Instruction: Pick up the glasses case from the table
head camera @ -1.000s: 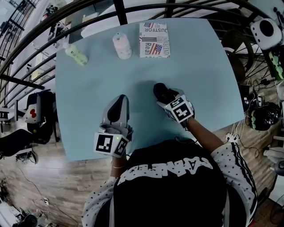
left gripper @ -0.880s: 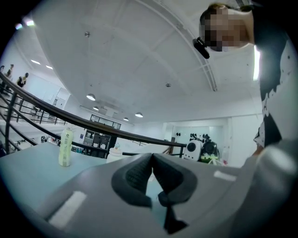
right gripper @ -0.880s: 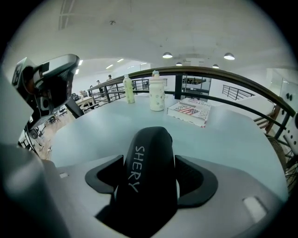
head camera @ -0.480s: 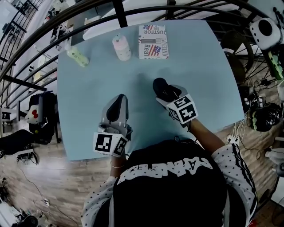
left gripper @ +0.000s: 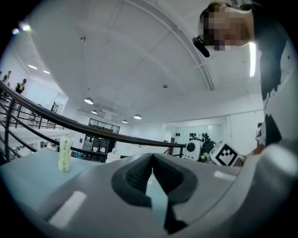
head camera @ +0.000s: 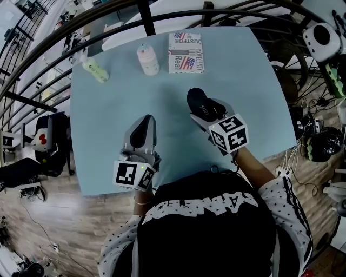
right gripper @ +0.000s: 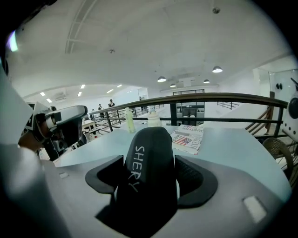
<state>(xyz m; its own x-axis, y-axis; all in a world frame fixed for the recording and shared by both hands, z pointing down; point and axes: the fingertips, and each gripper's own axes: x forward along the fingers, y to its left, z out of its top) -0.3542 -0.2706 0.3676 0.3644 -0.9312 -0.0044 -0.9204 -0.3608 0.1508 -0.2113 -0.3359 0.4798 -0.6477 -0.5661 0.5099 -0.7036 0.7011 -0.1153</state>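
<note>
The black glasses case (head camera: 200,104) (right gripper: 148,162) with white lettering is clamped between the jaws of my right gripper (head camera: 208,112) (right gripper: 151,179), held above the light-blue table (head camera: 108,108) near its middle right and tilted upward. My left gripper (head camera: 144,130) (left gripper: 152,174) rests near the table's front edge, to the left of the case, with its dark pads (left gripper: 135,176) pressed together and nothing between them.
At the table's far edge lie a printed newspaper (head camera: 187,52), a white bottle (head camera: 147,58) and a pale green bottle (head camera: 94,69) on its side. A dark railing (head camera: 146,13) curves behind the table. Chairs and equipment stand around the floor on the right (head camera: 324,40).
My right gripper has drawn back toward the person and tilted up with the case in it. The left gripper has stayed in place.
</note>
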